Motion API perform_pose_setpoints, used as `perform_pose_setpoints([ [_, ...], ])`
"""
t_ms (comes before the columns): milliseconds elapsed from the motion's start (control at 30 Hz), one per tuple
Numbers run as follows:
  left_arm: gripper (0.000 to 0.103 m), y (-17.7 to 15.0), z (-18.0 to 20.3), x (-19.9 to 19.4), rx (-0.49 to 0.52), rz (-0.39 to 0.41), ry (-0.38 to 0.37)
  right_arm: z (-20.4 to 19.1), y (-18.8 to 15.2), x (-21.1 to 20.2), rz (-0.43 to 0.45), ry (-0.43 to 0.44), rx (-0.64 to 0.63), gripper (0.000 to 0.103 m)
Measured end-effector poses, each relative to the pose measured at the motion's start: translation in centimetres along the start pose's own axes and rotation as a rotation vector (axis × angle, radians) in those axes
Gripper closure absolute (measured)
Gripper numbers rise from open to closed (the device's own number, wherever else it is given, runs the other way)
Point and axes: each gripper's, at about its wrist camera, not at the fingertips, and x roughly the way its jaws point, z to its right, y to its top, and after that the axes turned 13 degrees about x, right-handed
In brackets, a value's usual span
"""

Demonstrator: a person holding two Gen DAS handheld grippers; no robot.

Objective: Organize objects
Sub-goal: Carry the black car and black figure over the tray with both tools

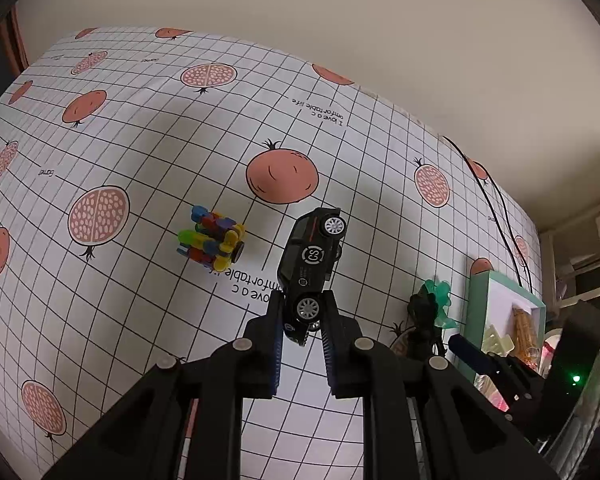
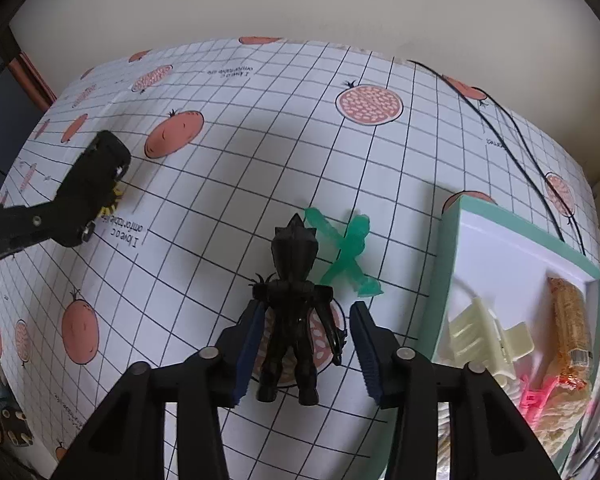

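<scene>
Clamped between the blue pads of the left gripper (image 1: 303,312) is a black toy car (image 1: 313,264), held by its front end with one wheel showing between the fingers; its long axis runs away from the camera and its tail points toward the far edge of the table (image 1: 140,152), which wears a grid cloth printed with pomegranates. It seems lifted clear of the cloth, though contact is hard to rule out. Just beyond it, toward the left edge, sits a small bundle of coloured building pieces (image 1: 212,242). The right gripper (image 2: 306,344) stands parted and grasps nothing, its fingers straddling a black figurine (image 2: 294,312) that lies on the cloth, legs toward the camera and spiked head pointing to the far edge. Touching its upper right side lies a translucent green figure (image 2: 348,252), sprawled diagonally. At the right edge rests a mint-rimmed tray (image 2: 448,248) already holding a cream hair claw (image 2: 488,336) and a wrapped snack (image 2: 572,320). By my reading, one toy is in carry and a second pick is being set up; next, the right fingers would need to close across the figurine's torso without catching the green figure.
</scene>
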Motion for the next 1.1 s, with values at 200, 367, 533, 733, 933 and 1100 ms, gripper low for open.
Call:
perform_pose_setpoints([
  [200, 0.085, -0.1, 0.0, 0.3, -0.006, -0.008, -0.006, -0.6, -0.4, 0.8, -0.017, 0.003, -0.010, 0.048],
  [367, 0.085, -0.1, 0.1, 0.4, -0.007, -0.009, -0.002, -1.1, -0.7, 1.0, -0.014, -0.009, -0.017, 0.048],
  [533, 0.085, -0.2, 0.2, 0.6, -0.008, -0.012, 0.000, -1.3, -0.8, 1.0, -0.018, 0.009, -0.017, 0.063],
  [733, 0.085, -0.2, 0.3, 0.6, -0.009, -0.013, -0.001, -1.3, -0.9, 0.9, -0.015, 0.026, -0.017, 0.076],
  [933, 0.085, -0.1, 0.7, 0.1, -0.019, 0.004, -0.011, -1.2, -0.5, 0.2, 0.010, 0.036, -0.009, 0.078],
  [1100, 0.085, 0.1, 1.5, -0.7, -0.027, 0.028, -0.027, -0.9, -0.3, -1.4, 0.043, 0.056, 0.004, 0.078],
])
